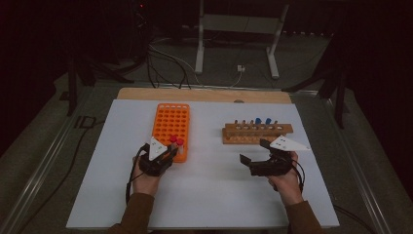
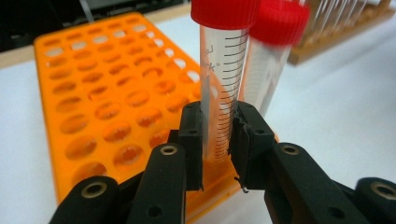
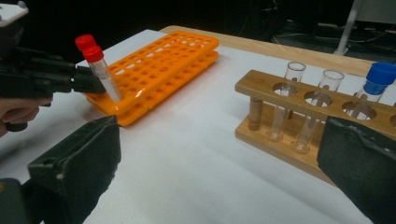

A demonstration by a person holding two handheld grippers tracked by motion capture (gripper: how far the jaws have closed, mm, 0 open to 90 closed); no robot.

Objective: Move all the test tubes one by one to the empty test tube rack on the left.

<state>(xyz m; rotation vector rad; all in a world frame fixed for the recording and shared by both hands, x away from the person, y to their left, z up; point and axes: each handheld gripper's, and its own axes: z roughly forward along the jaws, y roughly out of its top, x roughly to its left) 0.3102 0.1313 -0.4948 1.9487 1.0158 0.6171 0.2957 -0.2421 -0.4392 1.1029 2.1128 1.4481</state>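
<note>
A clear graduated tube with a red cap point(image 2: 219, 88) stands upright at the near right corner of the orange rack point(image 2: 107, 107). My left gripper point(image 2: 218, 135) is shut on its lower part. A second red-capped tube point(image 2: 268, 70) stands close behind it. In the high view the left gripper point(image 1: 168, 148) meets the orange rack point(image 1: 170, 122) at the two red caps point(image 1: 176, 141). My right gripper point(image 1: 253, 150) hangs open and holds nothing, just in front of the wooden rack point(image 1: 258, 132). In its own view the right gripper point(image 3: 219, 177) has its jaws far apart.
The wooden rack point(image 3: 261, 88) holds clear glass tubes point(image 3: 285, 98) and a blue-capped tube point(image 3: 378, 77). The white tabletop point(image 1: 204, 195) lies between and in front of the racks. Cables and a metal stand point(image 1: 238, 29) are on the floor beyond the table.
</note>
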